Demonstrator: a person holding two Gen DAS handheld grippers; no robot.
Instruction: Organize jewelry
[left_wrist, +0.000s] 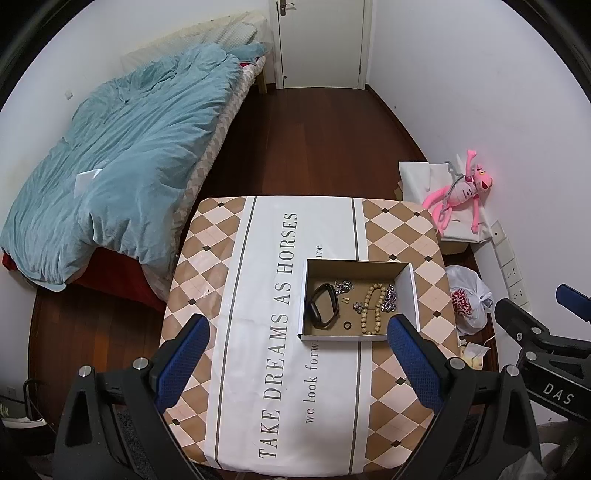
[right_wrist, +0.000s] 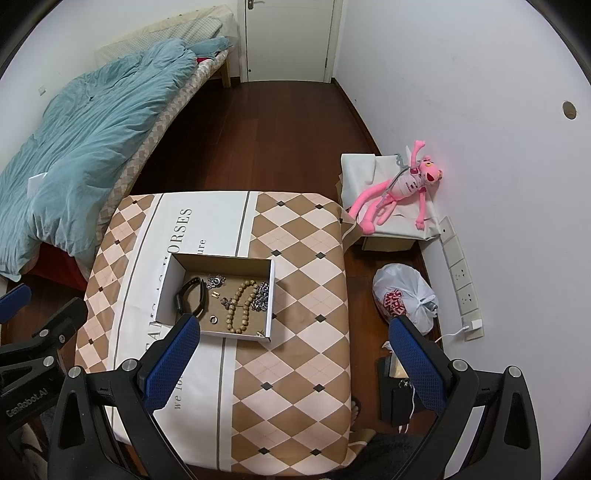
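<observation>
Two grippers hang above the tabletop (left_wrist: 295, 369), and both have their jaws spread wide with nothing between them. The left gripper (left_wrist: 297, 354) sits over the near part of the patterned cloth, just short of the cardboard box (left_wrist: 404, 291); the right gripper (right_wrist: 293, 354) hovers further to the right, its right finger out over the floor beside the tabletop.

All the jewelry lies inside the open, shallow box, which rests on the cloth's white strip and checked pattern. A black wristband (left_wrist: 323, 304) curls at the box's left side. A loop of wooden beads (left_wrist: 371, 308) lies right of centre, with a silver chain (left_wrist: 389, 299) bunched against the right wall. Another small silver piece (left_wrist: 343, 285) sits near the far wall, and a small ring (left_wrist: 347, 325) lies toward the near edge.

A pink plush toy (right_wrist: 399, 192) sprawls on a white-covered box by the wall, and a white plastic bag (right_wrist: 404, 295) sits on the floor.
</observation>
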